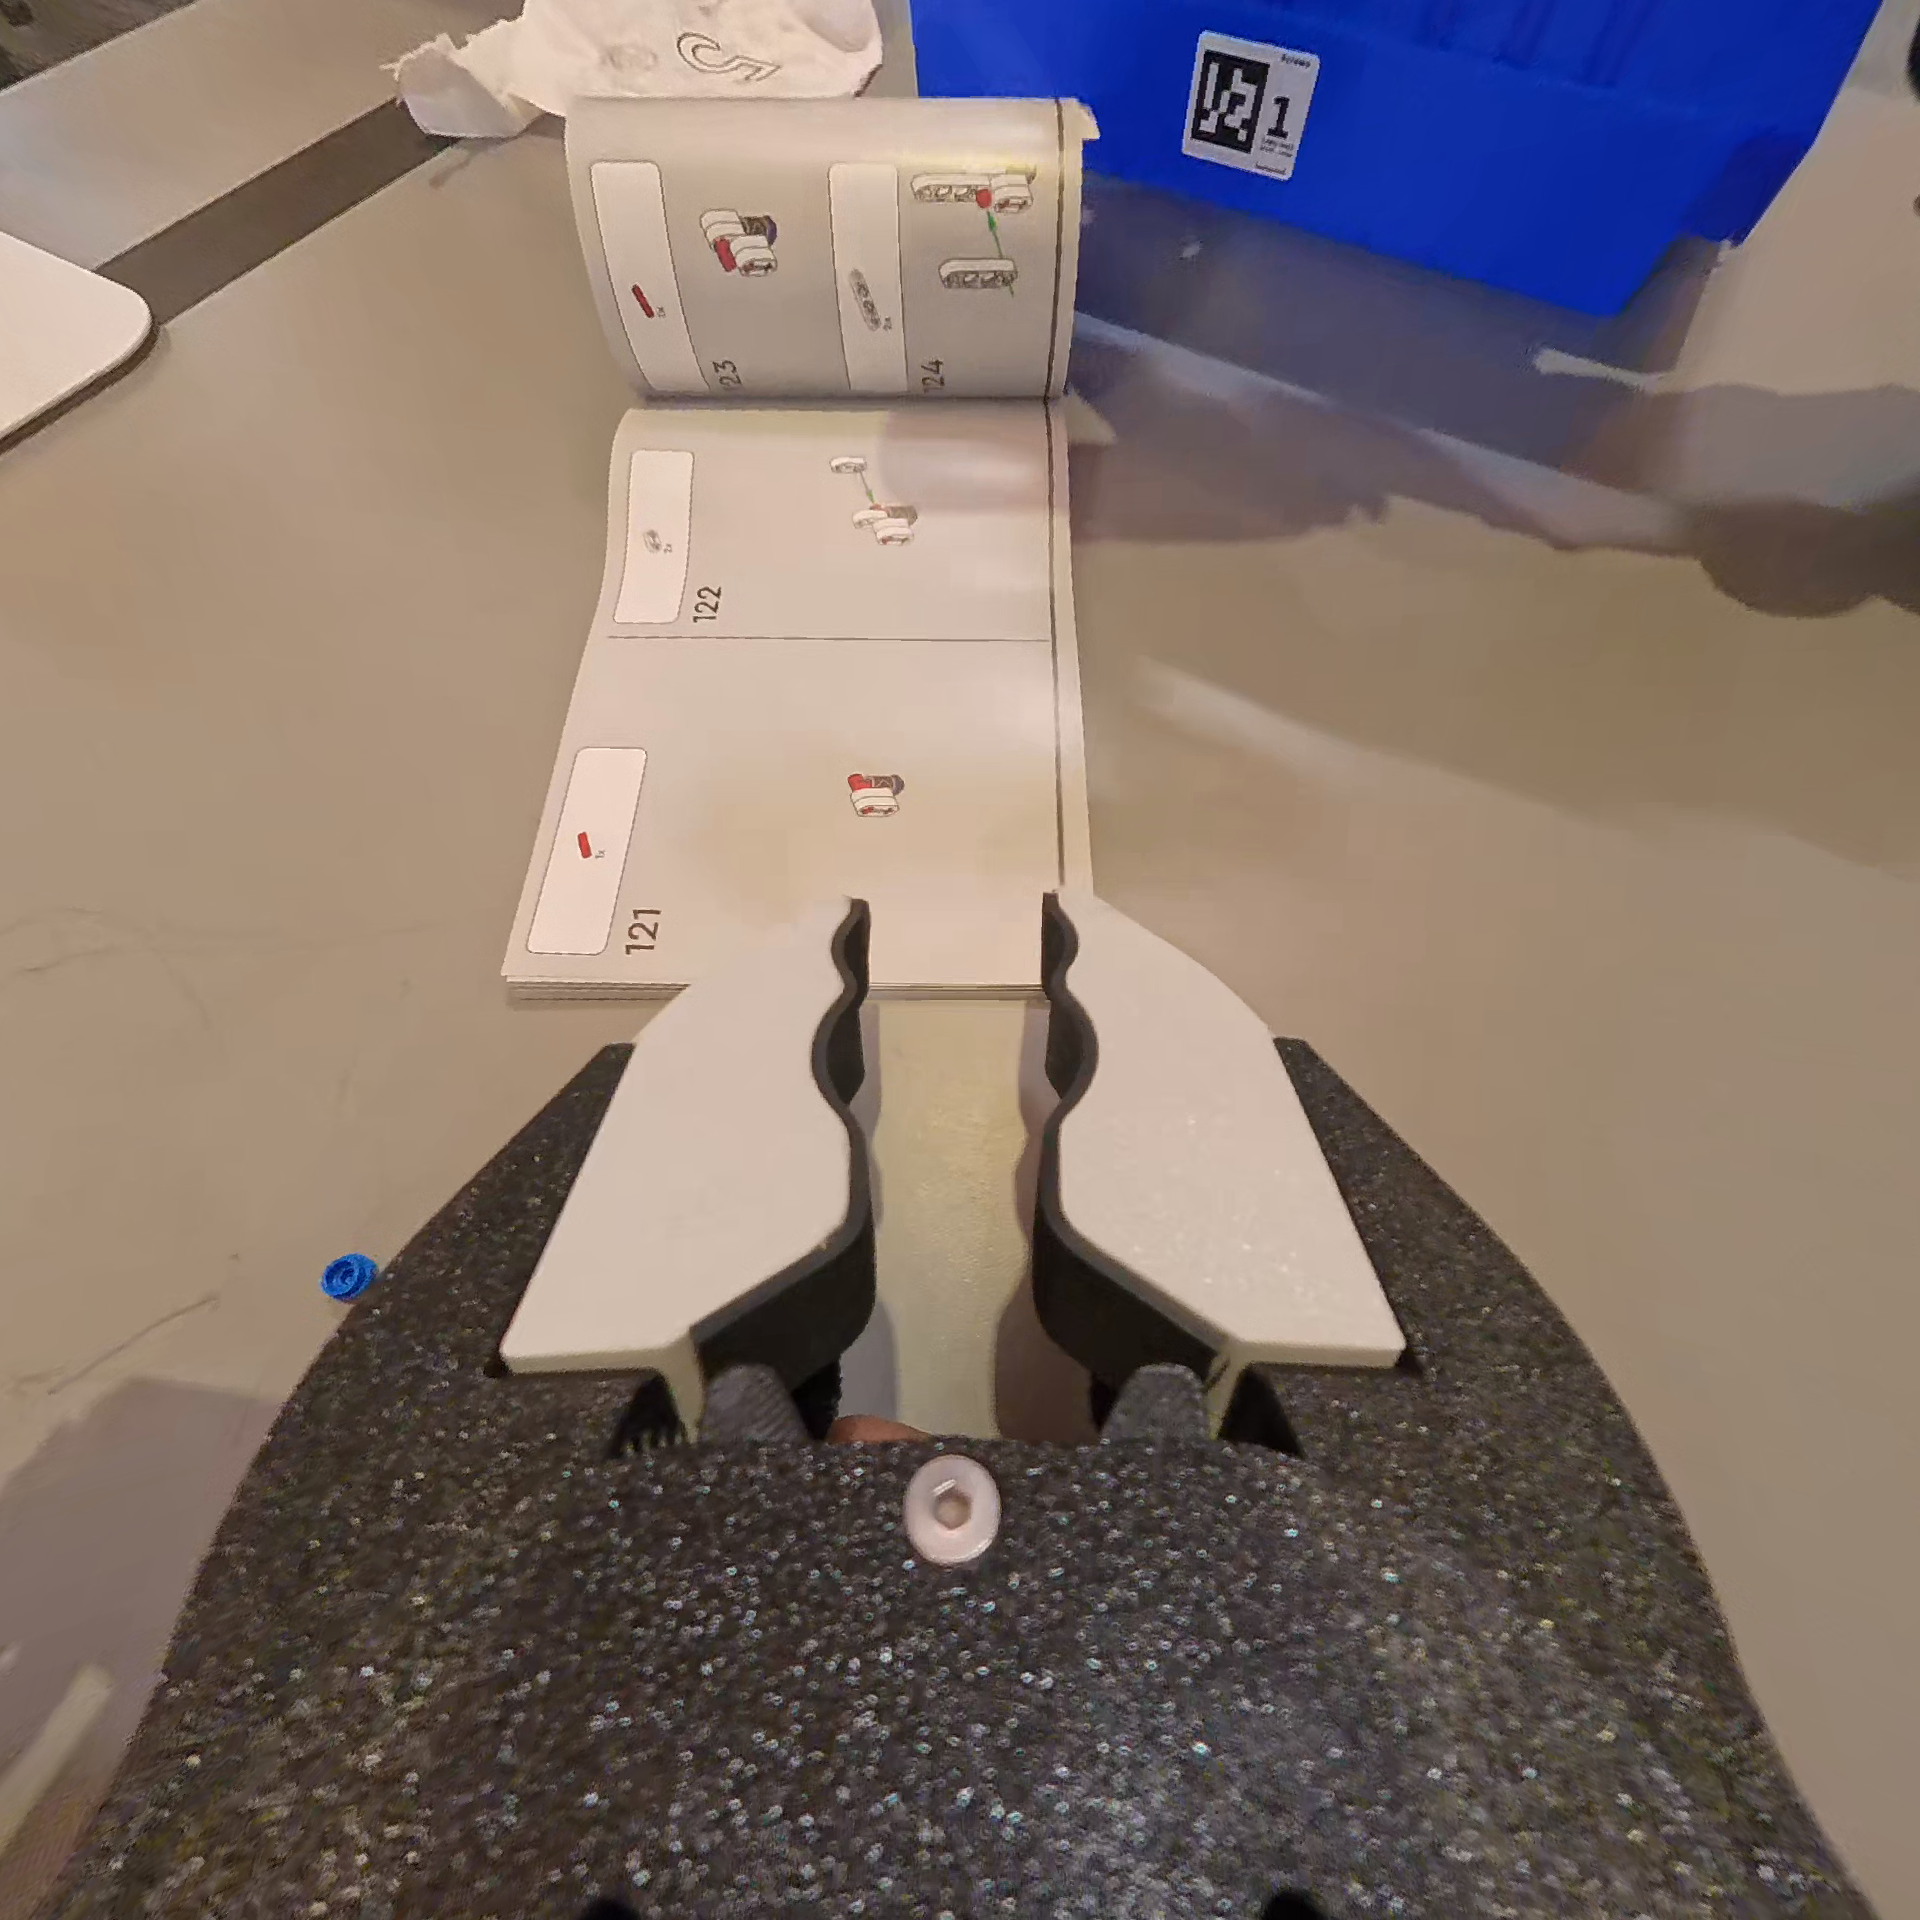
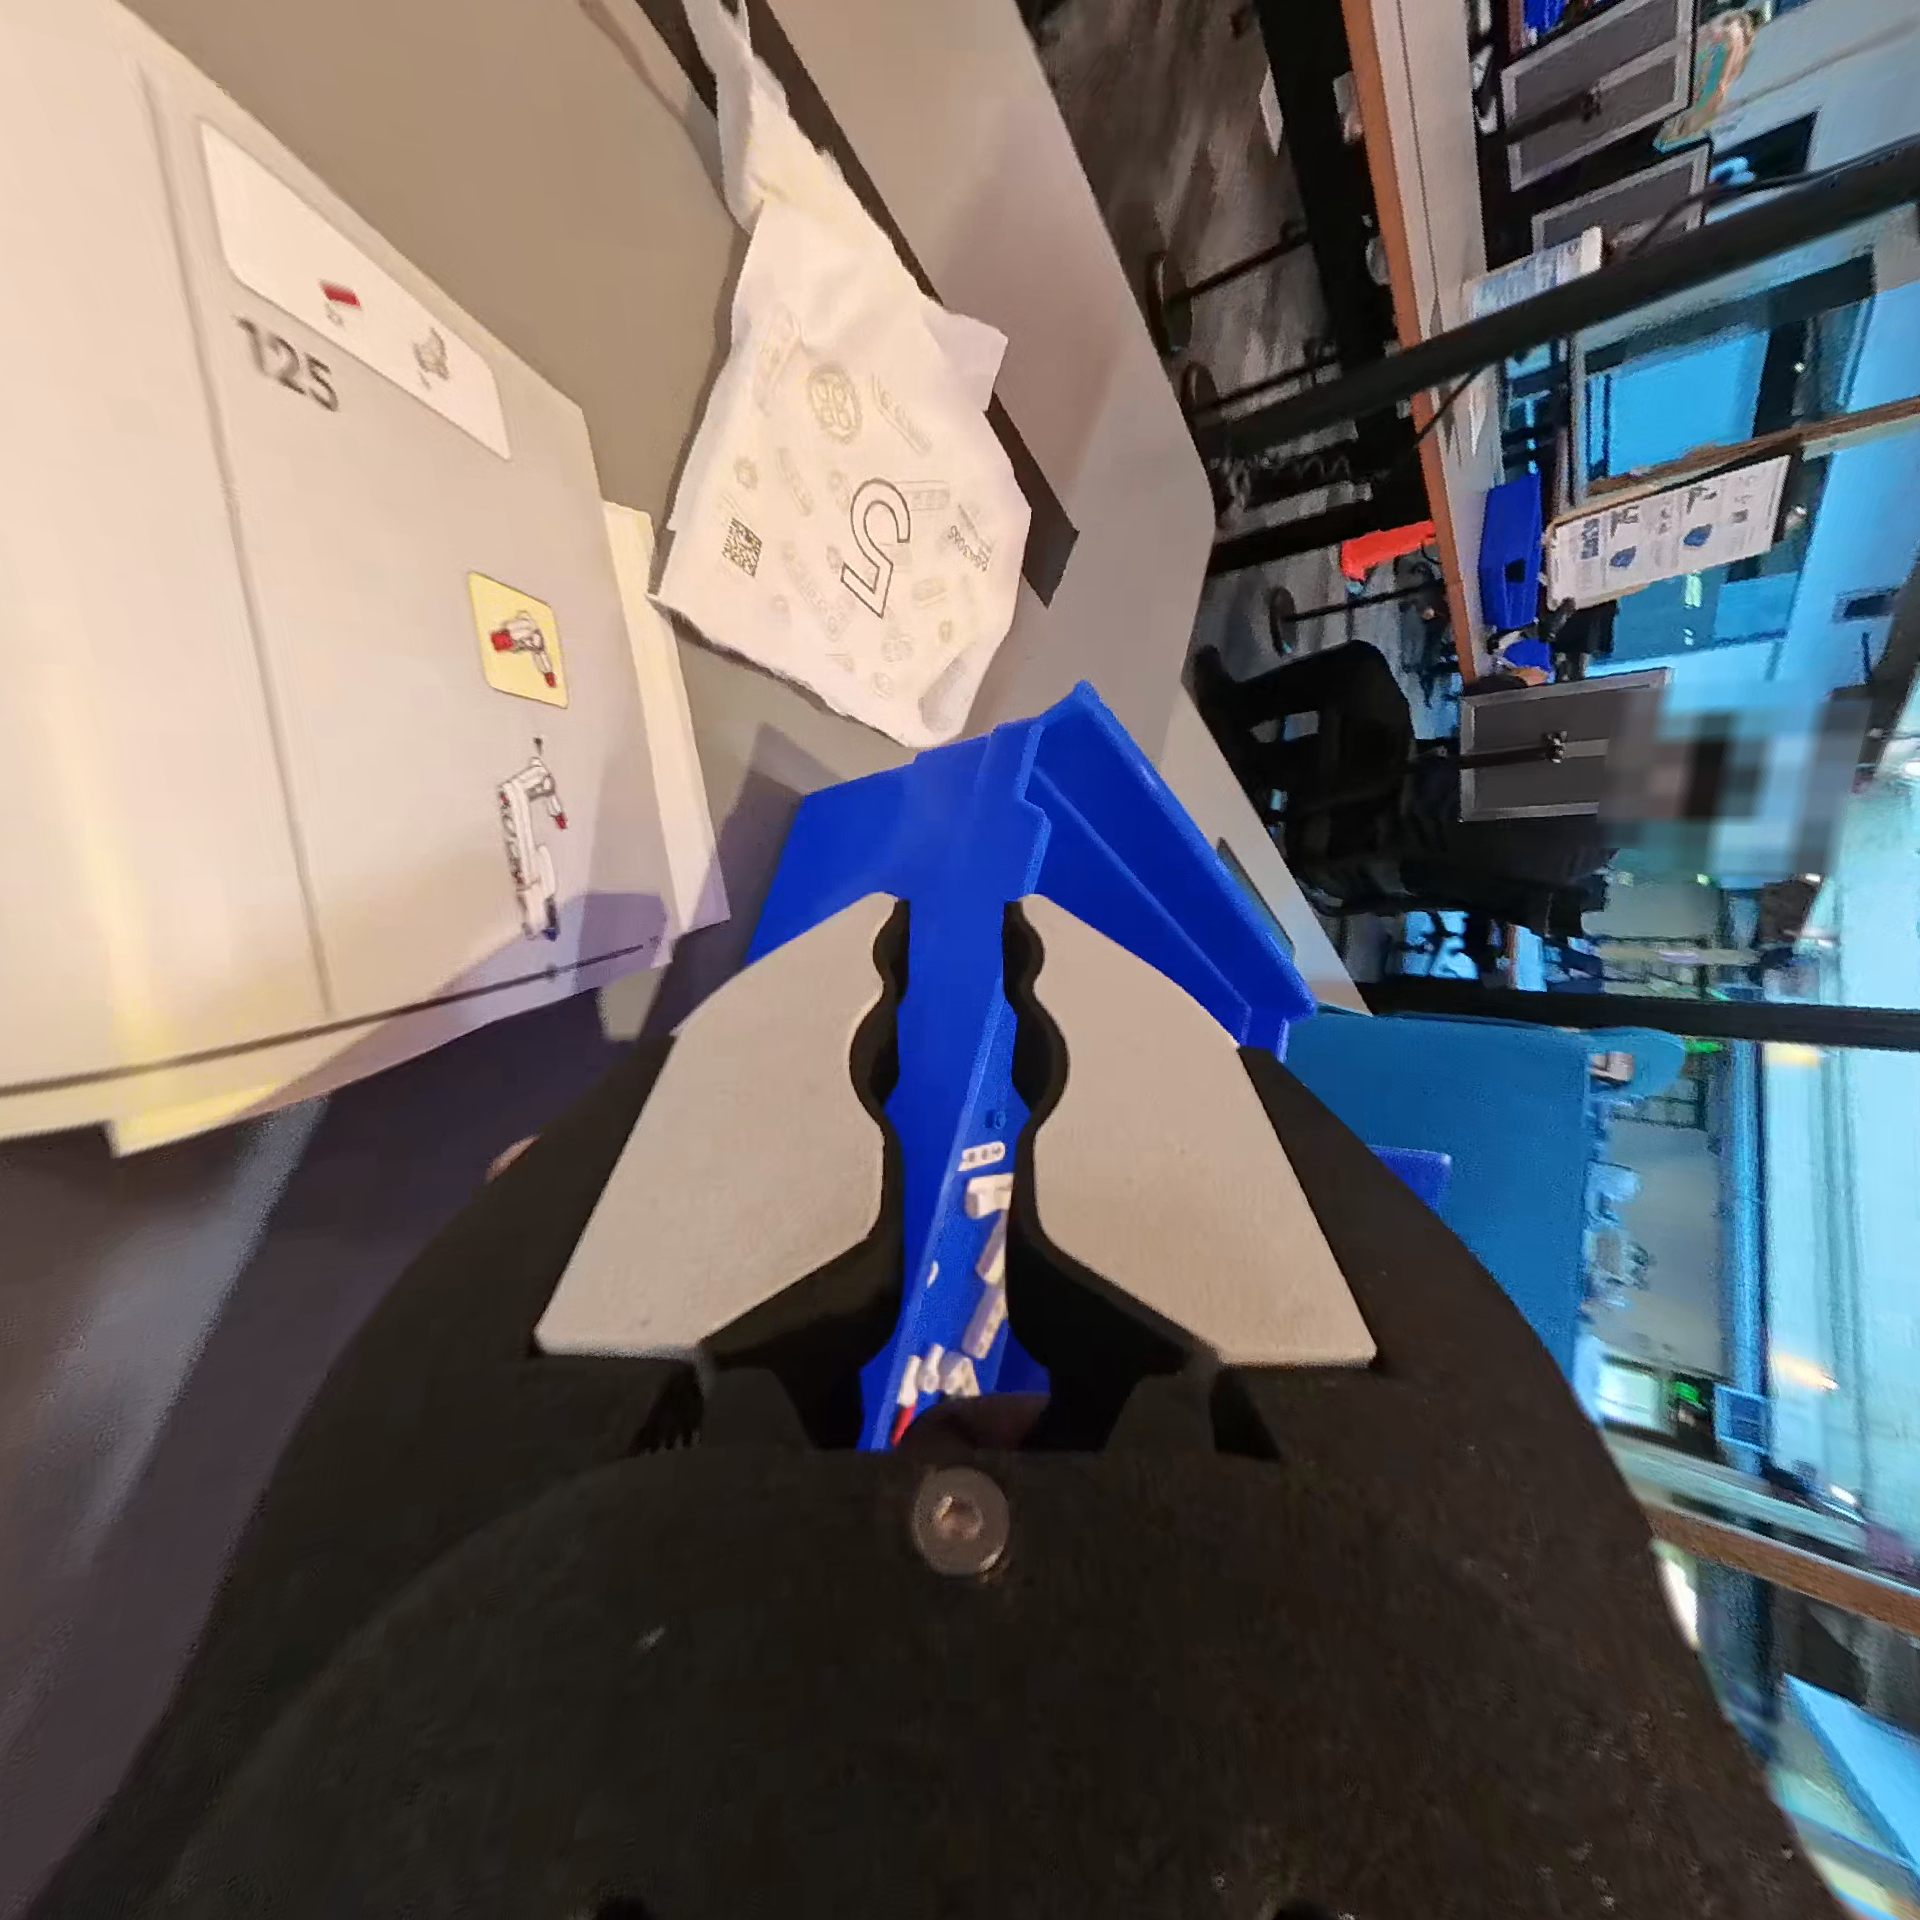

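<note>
We saw left gripper (image 1: 951,914) open over open instruction booklet (image 1: 831,707) – right gripper (image 2: 956,920) clamped blue plastic bin's wall (image 2: 961,831).

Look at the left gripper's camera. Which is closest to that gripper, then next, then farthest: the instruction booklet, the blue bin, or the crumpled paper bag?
1. Instruction booklet, lying open right under the left gripper's fingertips.
2. Blue bin, farther back on the right.
3. Crumpled paper bag, farthest, at the top edge, left of the bin.

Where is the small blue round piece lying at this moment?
In the left wrist view, the small blue round piece lies on the grey table, lower left, beside the left gripper body.
</note>
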Available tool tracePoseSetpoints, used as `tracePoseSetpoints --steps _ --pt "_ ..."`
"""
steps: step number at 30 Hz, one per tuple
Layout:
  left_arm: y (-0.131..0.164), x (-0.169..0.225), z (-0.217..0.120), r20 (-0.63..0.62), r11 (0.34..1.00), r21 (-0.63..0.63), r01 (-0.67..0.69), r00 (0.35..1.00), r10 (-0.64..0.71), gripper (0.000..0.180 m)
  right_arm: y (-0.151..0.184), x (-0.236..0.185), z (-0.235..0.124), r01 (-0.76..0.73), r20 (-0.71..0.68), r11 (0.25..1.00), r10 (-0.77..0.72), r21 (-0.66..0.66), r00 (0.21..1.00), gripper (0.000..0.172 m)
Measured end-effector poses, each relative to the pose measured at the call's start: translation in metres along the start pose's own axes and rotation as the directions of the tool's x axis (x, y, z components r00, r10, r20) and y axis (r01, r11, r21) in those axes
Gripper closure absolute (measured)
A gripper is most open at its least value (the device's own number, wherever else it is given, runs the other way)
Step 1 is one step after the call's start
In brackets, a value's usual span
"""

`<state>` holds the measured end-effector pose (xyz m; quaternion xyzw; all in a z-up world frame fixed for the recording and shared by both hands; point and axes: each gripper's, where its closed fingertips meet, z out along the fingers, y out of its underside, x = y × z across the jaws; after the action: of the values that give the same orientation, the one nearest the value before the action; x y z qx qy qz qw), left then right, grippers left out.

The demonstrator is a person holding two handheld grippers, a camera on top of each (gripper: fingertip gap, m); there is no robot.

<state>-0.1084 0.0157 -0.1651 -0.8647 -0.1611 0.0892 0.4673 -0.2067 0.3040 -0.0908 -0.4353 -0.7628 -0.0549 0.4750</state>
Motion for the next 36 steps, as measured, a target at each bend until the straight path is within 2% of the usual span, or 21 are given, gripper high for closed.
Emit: tracePoseSetpoints --steps 3,6,9,13,19,23,27,31,36 --pt "0.000 0.000 0.001 0.002 1.000 0.000 -0.003 1.000 0.003 0.148 -0.015 -0.015 -0.025 -0.042 0.109 0.988 0.025 0.150 0.994 0.154" --pt "0.001 -0.001 0.003 -0.004 1.000 -0.001 0.007 1.000 -0.007 0.148 -0.036 -0.053 -0.060 -0.037 0.239 0.931 -0.054 0.363 0.970 0.152" --pt "0.001 0.000 0.005 -0.008 1.000 0.001 0.006 1.000 -0.006 0.148 -0.040 -0.089 -0.079 -0.040 0.286 0.881 -0.109 0.472 0.952 0.152" --pt "-0.003 0.001 0.007 0.000 1.000 0.017 -0.014 1.000 0.014 0.147 -0.031 -0.124 -0.075 -0.107 0.380 0.859 -0.107 0.501 0.919 0.153" --pt "-0.008 0.000 0.008 0.005 0.998 0.051 -0.030 1.000 0.030 0.147 -0.017 -0.123 -0.047 -0.198 0.395 0.885 0.018 0.421 0.918 0.151" --pt "-0.012 -0.001 0.006 -0.009 0.997 0.078 -0.014 1.000 0.015 0.147 -0.019 -0.124 -0.051 -0.194 0.392 0.866 -0.002 0.460 0.920 0.149" --pt "-0.021 -0.001 -0.001 -0.031 0.988 0.153 -0.001 1.000 0.006 0.139 -0.027 -0.128 -0.067 -0.159 0.384 0.826 -0.074 0.540 0.920 0.148" --pt "-0.031 -0.004 -0.010 -0.029 0.974 0.225 0.009 1.000 -0.002 0.134 -0.037 -0.149 -0.088 -0.089 0.398 0.775 -0.218 0.625 0.891 0.143" --pt "-0.040 -0.005 -0.025 -0.016 0.953 0.303 -0.015 1.000 0.021 0.130 -0.039 -0.190 -0.106 0.057 0.393 0.718 -0.443 0.693 0.806 0.133"
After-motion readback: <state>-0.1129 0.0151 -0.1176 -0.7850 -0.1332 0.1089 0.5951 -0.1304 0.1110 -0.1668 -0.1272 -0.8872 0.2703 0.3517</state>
